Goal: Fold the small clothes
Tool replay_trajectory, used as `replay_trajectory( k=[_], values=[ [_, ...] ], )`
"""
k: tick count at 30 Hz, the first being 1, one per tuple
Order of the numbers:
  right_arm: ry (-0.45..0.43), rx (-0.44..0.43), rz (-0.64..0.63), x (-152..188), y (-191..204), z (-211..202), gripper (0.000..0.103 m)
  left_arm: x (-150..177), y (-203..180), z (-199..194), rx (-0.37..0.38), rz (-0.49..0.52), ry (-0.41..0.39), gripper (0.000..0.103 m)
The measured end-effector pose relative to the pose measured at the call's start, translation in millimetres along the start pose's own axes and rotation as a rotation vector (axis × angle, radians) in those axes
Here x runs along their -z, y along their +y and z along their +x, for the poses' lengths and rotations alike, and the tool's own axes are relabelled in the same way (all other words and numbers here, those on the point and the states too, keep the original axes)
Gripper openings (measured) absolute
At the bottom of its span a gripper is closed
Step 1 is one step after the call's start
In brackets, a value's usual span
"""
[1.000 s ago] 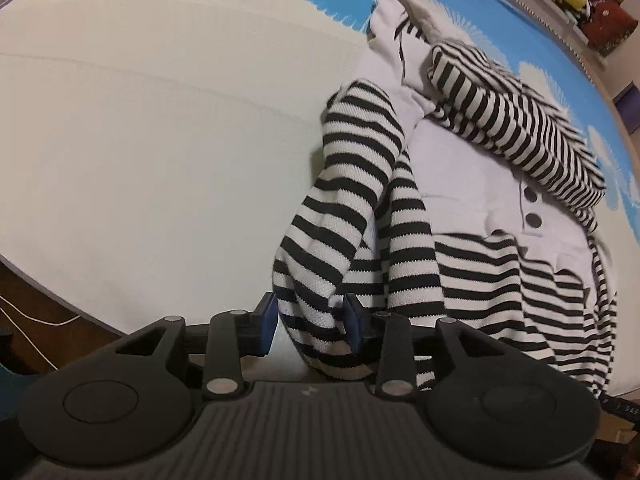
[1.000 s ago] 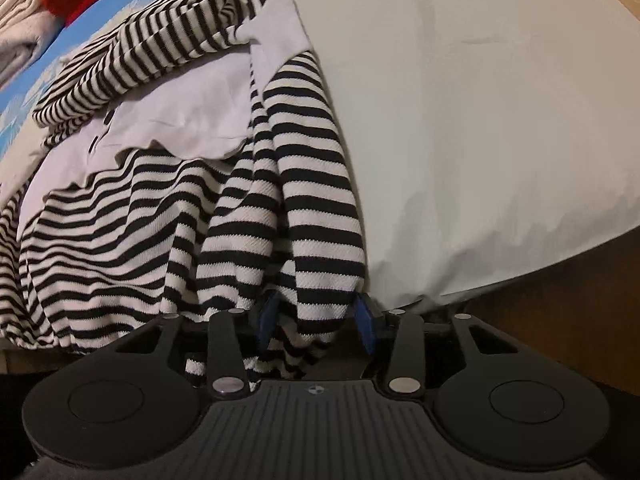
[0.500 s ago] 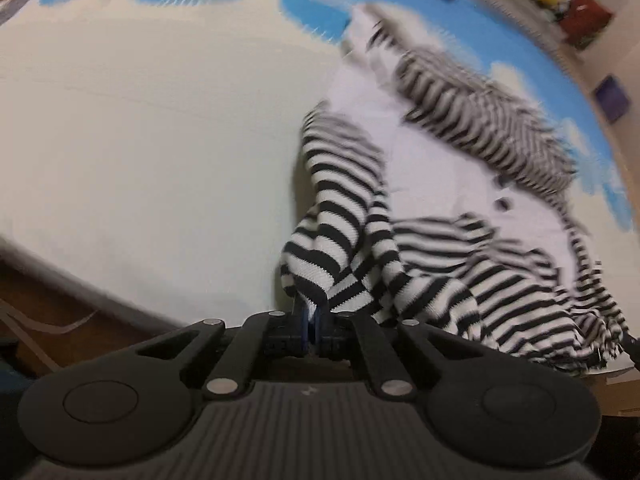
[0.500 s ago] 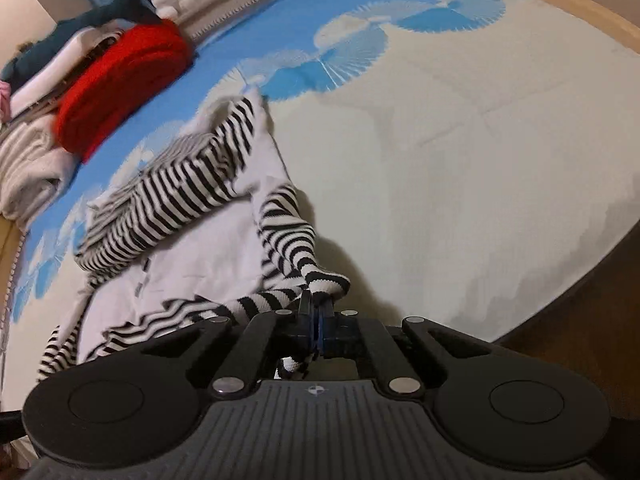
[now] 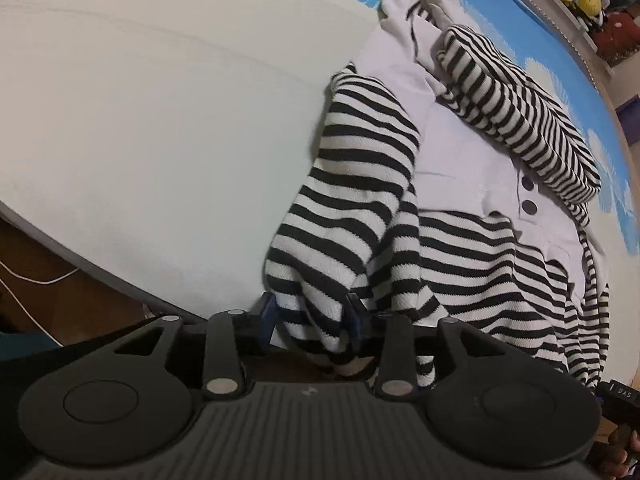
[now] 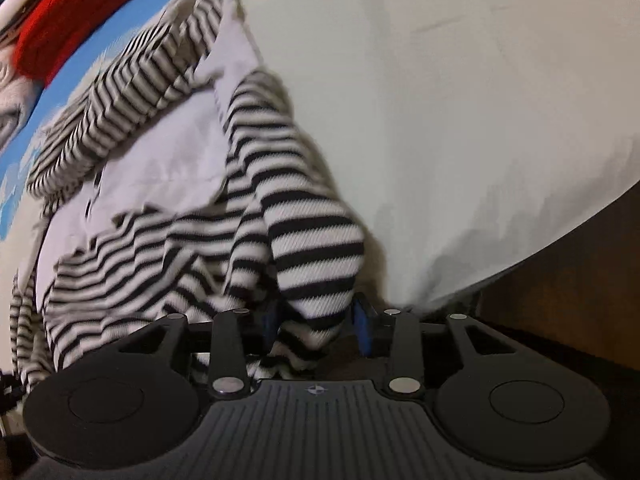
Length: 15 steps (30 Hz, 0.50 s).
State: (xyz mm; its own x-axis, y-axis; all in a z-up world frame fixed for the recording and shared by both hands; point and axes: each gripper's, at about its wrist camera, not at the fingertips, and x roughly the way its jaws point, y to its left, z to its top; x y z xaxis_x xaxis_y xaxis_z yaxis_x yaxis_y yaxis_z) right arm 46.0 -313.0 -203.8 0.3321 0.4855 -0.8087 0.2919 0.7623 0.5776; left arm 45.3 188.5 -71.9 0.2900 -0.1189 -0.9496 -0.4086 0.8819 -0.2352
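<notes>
A small striped knit garment [image 5: 472, 264] with a plain pale front panel and two dark buttons [image 5: 529, 196] is spread near the edge of a bed [image 5: 160, 120] covered by a white-and-blue cover. Its two striped sleeves are draped toward the bed's edge.

The left gripper [image 5: 310, 316] is seen with its jaws partly apart; they have just been opening, and one sleeve cuff [image 5: 320, 296] lies loosely between the blue pads without being pinched. The right gripper [image 6: 316, 320] is likewise half open, its jaws having just parted, with the other sleeve cuff [image 6: 320, 276] lying between them unclamped.

The knit is judged soft, light and limp: it sags and bunches where unsupported, and its ribbed weave should not slip in the pads. Hold is best taken at the thicker cuffs or the hem, through both layers, so the sleeves can be laid across the pale panel. A red knit item [image 6: 68, 12] lies further up the bed.
</notes>
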Motion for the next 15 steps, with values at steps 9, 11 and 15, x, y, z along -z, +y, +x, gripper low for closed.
replay_trajectory(
  k=[9, 11, 15],
  values=[
    [0.01, -0.005, -0.059, 8, 10, 0, 0.025, 8, -14, 8, -0.032, 0.075, 0.002, 0.01],
    [0.005, -0.022, -0.067, 9, 9, -3, 0.007, 11, -18, 5, -0.031, 0.103, -0.012, 0.005],
    [-0.076, -0.076, -0.062, 8, 9, -25, 0.004, 13, -29, -18, -0.025, 0.165, -0.097, 0.004]
  ],
)
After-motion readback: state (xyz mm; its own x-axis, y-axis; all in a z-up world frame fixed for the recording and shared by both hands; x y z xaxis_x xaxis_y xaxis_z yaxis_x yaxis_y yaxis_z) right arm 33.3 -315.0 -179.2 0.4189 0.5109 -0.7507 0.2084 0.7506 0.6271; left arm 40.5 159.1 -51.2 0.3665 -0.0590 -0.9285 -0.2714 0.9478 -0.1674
